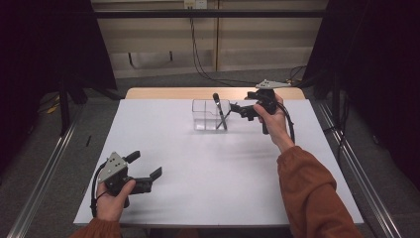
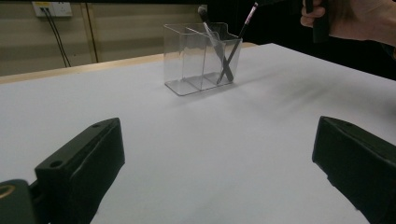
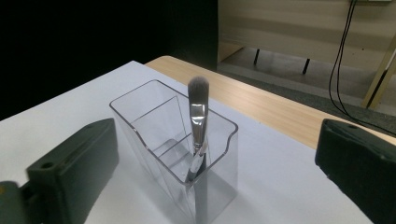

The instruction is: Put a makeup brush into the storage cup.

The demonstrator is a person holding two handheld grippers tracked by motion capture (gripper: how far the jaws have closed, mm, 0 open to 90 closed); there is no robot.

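Observation:
A clear plastic organiser (image 1: 207, 119) with several compartments stands at the far middle of the white table (image 1: 198, 168). Two makeup brushes lean crossed in its right-hand end: a grey-tipped one (image 1: 218, 106) and a thinner one (image 2: 249, 16). My right gripper (image 1: 239, 111) hovers just right of the organiser, open, jaws pointing at it with nothing between them. In the right gripper view the grey-tipped brush (image 3: 197, 116) stands upright in the organiser (image 3: 154, 121) straight ahead of the gripper (image 3: 217, 156). My left gripper (image 1: 147, 165) rests open near the front left, empty; its own view (image 2: 219, 172) looks across the bare table at the organiser (image 2: 198, 60).
A wooden strip (image 1: 163, 92) runs along the table's far edge. Cables (image 1: 198, 59) hang down the back wall. Dark curtains flank both sides, and metal rails (image 1: 44, 173) run along the floor beside the table.

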